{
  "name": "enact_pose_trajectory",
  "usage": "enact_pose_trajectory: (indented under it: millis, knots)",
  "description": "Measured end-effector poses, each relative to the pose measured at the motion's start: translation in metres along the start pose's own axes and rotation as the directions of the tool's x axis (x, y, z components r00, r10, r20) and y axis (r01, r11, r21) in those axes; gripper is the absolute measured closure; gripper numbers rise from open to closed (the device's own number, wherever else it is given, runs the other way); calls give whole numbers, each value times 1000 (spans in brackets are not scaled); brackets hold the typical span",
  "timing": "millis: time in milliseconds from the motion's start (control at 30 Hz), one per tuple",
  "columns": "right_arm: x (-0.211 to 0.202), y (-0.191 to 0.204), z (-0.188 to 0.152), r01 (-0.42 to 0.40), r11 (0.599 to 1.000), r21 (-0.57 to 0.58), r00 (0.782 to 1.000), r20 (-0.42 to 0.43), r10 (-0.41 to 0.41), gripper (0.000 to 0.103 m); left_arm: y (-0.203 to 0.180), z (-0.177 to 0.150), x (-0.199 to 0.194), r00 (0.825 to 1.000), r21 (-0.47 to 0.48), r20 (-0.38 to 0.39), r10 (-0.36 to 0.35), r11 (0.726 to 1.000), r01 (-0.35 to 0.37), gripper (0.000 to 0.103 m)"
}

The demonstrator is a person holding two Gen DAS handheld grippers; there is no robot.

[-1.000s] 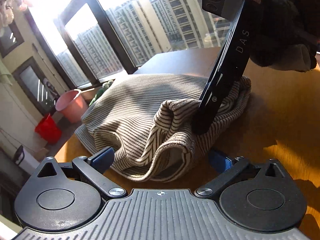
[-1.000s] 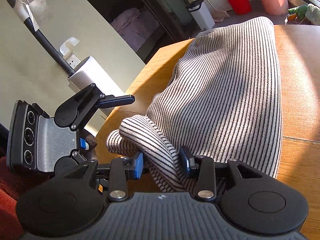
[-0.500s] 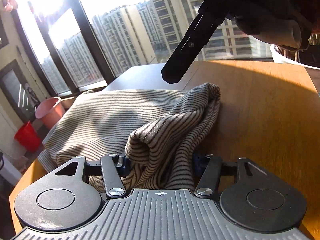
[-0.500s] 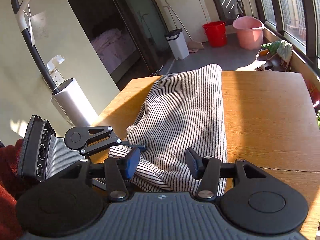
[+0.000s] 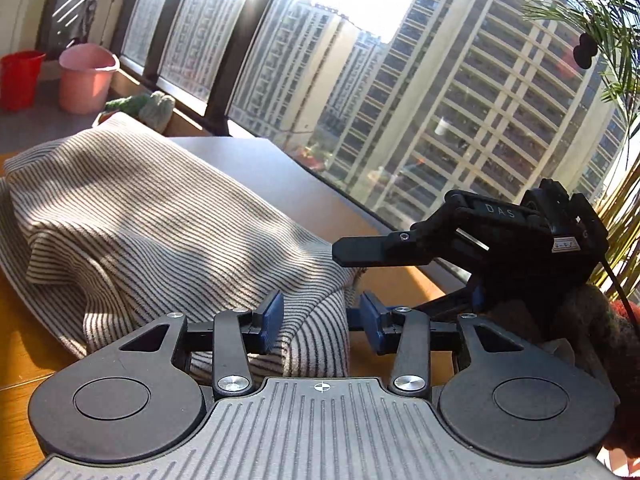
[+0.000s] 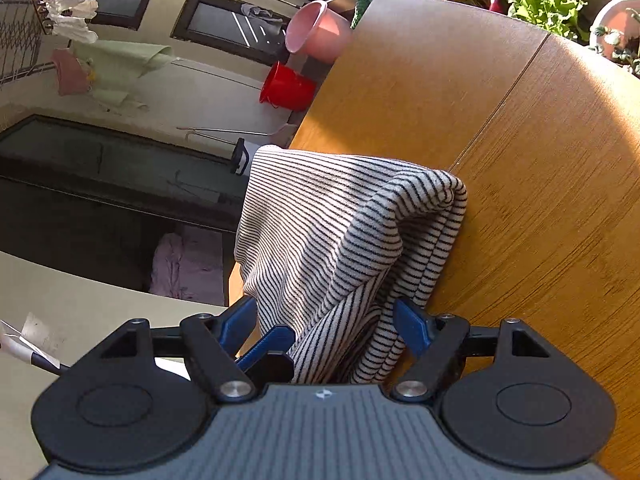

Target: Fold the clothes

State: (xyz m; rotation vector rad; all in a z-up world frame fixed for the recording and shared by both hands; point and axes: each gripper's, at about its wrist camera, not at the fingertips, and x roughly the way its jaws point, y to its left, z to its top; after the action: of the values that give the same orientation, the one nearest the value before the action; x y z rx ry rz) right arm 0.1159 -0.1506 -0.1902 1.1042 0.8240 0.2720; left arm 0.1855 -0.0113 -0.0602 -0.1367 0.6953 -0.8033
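Shirt (image 5: 168, 224): striped, heaped on the table (image 6: 540, 200), one end hanging over the edge.
Left gripper (image 5: 320, 314): jaws parted, a fold of shirt between the blue pads (image 5: 272, 314), no squeeze visible.
Right gripper (image 6: 340, 328): jaws parted around bunched shirt; firm hold or not, cannot tell.
Right gripper from the left wrist: just right of the left one, by the shirt's corner.
Buckets: pink (image 5: 86, 78) and red (image 5: 18, 78), on the floor beyond the table.
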Motion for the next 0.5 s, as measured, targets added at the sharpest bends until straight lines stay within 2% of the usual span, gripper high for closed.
enact_pose_trajectory:
  millis: [67, 133, 233, 267, 300, 333, 400, 433, 500]
  knots:
    - [-3, 20, -4, 30, 986, -165, 999, 34, -25, 27, 0, -2, -4, 999, 45, 16, 39, 998, -40, 57]
    - [-7, 41, -7, 66, 942, -329, 996, 72, -45, 27, -4, -6, -14, 998, 161, 14, 62, 985, -63, 52]
    - [-26, 61, -7, 90, 865, -494, 995, 87, -54, 27, -18, -19, -27, 997, 354, -28, 74, 933, -60, 34]
    - [-28, 67, -8, 105, 824, -557, 994, 76, -75, 27, -22, -24, -30, 996, 406, -44, 79, 912, -54, 26]
    - [-30, 73, -9, 118, 778, -618, 993, 67, -98, 27, -27, -29, -32, 995, 456, -59, 84, 889, -48, 23]
    - [-27, 73, -18, 135, 700, -701, 990, 70, -122, 27, -29, -34, -32, 993, 479, -69, 95, 877, -50, 23]
    - [-20, 72, -38, 161, 515, -842, 982, 85, -168, 27, -32, -42, -29, 989, 491, -83, 122, 869, -66, 22]
    - [-17, 72, -47, 168, 412, -896, 977, 96, -189, 27, -30, -43, -28, 988, 476, -87, 131, 876, -74, 22]
    - [-10, 71, -67, 171, 189, -967, 966, 126, -226, 27, -22, -39, -28, 989, 412, -87, 120, 908, -74, 22]
